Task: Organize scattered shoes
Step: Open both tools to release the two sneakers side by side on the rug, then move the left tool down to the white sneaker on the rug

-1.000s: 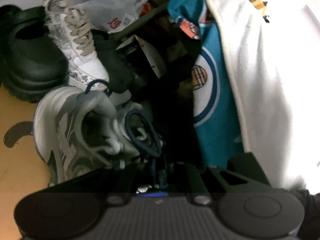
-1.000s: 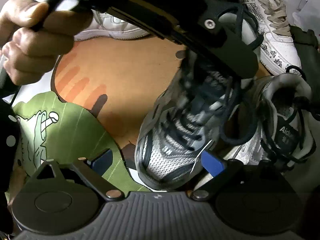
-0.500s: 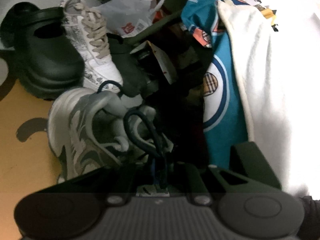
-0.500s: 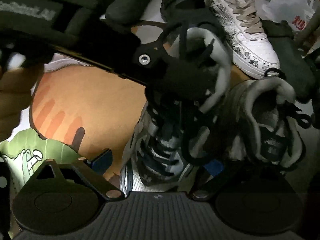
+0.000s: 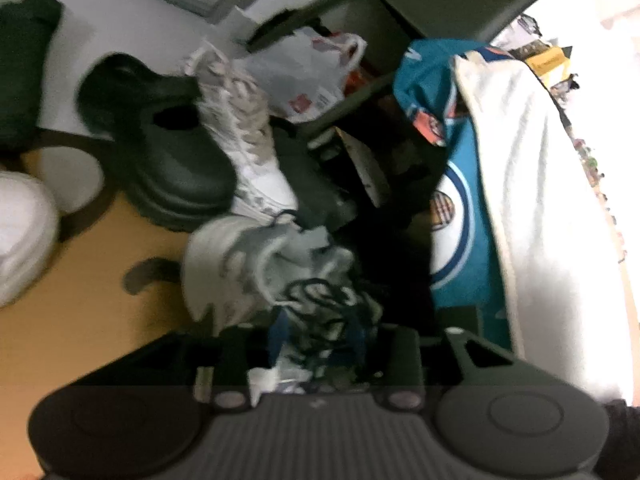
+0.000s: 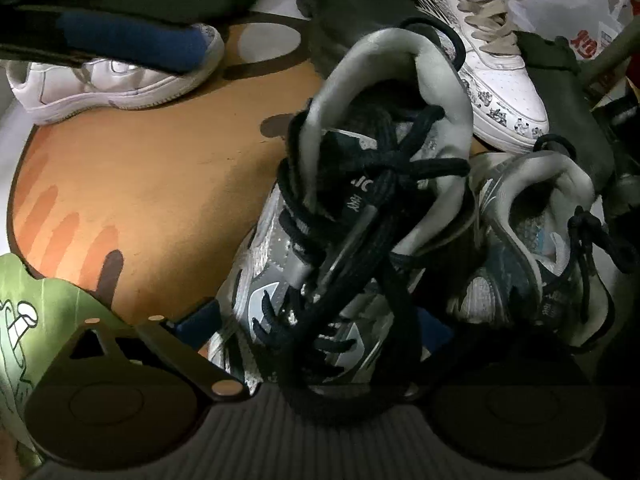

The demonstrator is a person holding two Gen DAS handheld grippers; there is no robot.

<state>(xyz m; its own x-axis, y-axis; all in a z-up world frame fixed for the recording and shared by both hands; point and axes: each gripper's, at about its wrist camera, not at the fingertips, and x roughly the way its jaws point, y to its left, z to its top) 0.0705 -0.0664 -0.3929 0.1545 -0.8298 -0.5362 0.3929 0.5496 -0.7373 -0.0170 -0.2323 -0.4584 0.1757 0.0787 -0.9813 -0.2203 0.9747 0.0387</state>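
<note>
Blur and shadow hide the left tongs' tips; their jaws have just been opening around a grey sneaker's laces. Right tongs gape astride its mate on the mat.

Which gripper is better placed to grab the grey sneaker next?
Right. The right gripper straddles the grey sneaker, jaws wide. The left gripper has just been opening over the other grey sneaker.

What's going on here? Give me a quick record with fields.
Setting: orange rug, shoes crowded together
Right gripper: jaws just opening, astride grey running shoe
Left gripper: jaws just opening, dark laces between them
Nearby: second grey shoe, printed white sneaker, black clog
</note>
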